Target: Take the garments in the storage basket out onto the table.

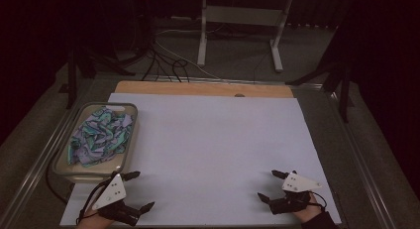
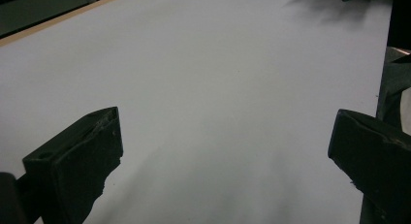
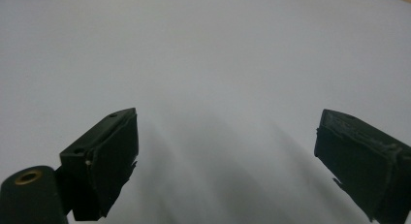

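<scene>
A crumpled cloth (image 1: 101, 135) in teal, purple and white fills a clear plastic tub (image 1: 130, 135) at the left edge of the white sheet (image 1: 213, 144). My left gripper (image 1: 141, 190) rests low at the sheet's near left corner, just in front of the tub, jaws wide apart and empty. In the left gripper view my left gripper (image 2: 225, 151) has bare white sheet between its black jaws. My right gripper (image 1: 270, 185) sits at the near right, open and empty, pointing left across the sheet. In the right gripper view my right gripper (image 3: 225, 151) frames plain white surface.
A wooden board (image 1: 198, 88) shows beyond the sheet's far edge. Metal rails (image 1: 37, 164) run along the table's sides. Behind the table are a white stand (image 1: 242, 21) and loose cables (image 1: 166, 60) on the floor. The room is dark.
</scene>
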`<state>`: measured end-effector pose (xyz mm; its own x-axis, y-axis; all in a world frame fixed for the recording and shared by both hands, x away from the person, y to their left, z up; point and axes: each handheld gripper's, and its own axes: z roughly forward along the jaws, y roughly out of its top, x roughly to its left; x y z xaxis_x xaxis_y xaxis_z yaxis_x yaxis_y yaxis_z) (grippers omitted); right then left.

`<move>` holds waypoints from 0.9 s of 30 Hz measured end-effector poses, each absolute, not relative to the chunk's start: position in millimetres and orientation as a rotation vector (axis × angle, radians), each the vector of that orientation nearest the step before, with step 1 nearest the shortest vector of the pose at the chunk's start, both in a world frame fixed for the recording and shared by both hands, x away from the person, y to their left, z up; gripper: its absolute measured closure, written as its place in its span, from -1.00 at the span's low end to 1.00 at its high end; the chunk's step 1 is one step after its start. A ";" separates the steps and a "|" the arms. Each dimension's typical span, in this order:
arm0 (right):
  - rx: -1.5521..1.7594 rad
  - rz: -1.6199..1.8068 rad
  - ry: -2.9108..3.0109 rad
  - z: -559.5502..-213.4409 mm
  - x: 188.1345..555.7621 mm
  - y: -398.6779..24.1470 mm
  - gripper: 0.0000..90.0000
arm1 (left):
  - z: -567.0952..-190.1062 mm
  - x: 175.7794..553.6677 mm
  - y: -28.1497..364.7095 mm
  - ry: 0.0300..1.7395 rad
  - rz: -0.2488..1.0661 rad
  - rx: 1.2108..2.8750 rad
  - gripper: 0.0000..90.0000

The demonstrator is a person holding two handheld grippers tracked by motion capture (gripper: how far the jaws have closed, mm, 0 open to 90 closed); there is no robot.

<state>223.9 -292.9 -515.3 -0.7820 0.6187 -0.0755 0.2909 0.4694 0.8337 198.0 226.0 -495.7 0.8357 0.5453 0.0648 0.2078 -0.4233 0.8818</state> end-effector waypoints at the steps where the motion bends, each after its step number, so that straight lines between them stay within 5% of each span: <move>1: 0.765 1.231 2.354 -515.3 223.9 -292.9 -0.80 | -495.6 197.9 226.1 0.554 0.422 2.007 -1.00; 27: 0.726 1.196 2.379 -503.4 217.2 -282.9 -0.78 | -483.0 190.2 224.4 0.485 0.298 2.146 -1.00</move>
<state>217.2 -282.9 -503.4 -0.7947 0.5985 -0.1012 0.2761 0.5048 0.8179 190.2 224.4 -483.0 0.8944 0.4459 0.0345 0.2318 -0.5281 0.8170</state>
